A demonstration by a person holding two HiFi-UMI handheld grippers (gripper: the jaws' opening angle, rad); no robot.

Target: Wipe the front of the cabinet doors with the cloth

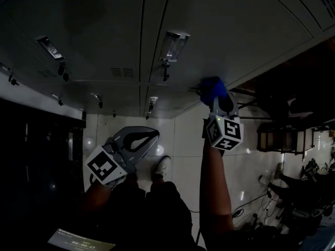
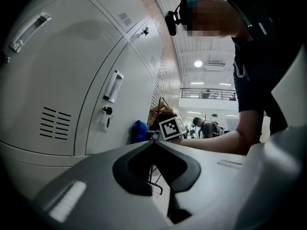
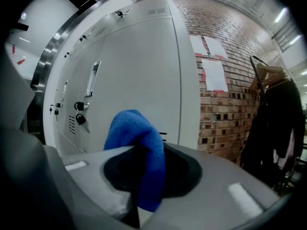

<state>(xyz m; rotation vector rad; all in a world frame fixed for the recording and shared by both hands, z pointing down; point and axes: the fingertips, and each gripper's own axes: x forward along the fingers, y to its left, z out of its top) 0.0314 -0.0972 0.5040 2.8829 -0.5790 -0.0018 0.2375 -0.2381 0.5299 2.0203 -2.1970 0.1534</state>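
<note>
Two grippers in use, only one working.

Right gripper: jaws clamped on the blue cloth, which bulges up and out past the jaw tips as a folded wad. In the head view the cloth sits at the lower edge of the end cabinet door, close to the door's outer corner. From the left gripper view it looks pressed to the panel, though the contact line itself is not clear.

Left gripper: jaws together, tips meeting, nothing between them. It is held low, well apart from the doors, and takes no part in the wipe.

Outward: a row of grey doors, each with a recessed handle and a lock with a key hanging from it. A brick wall lies just beyond the end door.

Progress, as a judgement: wiping is under way on the end door. No streaks, damp patches or dirt show on any panel, so the doors already covered cannot be told from those left. The other doors' fronts, and the areas round the handles, should be counted as unconfirmed.
</note>
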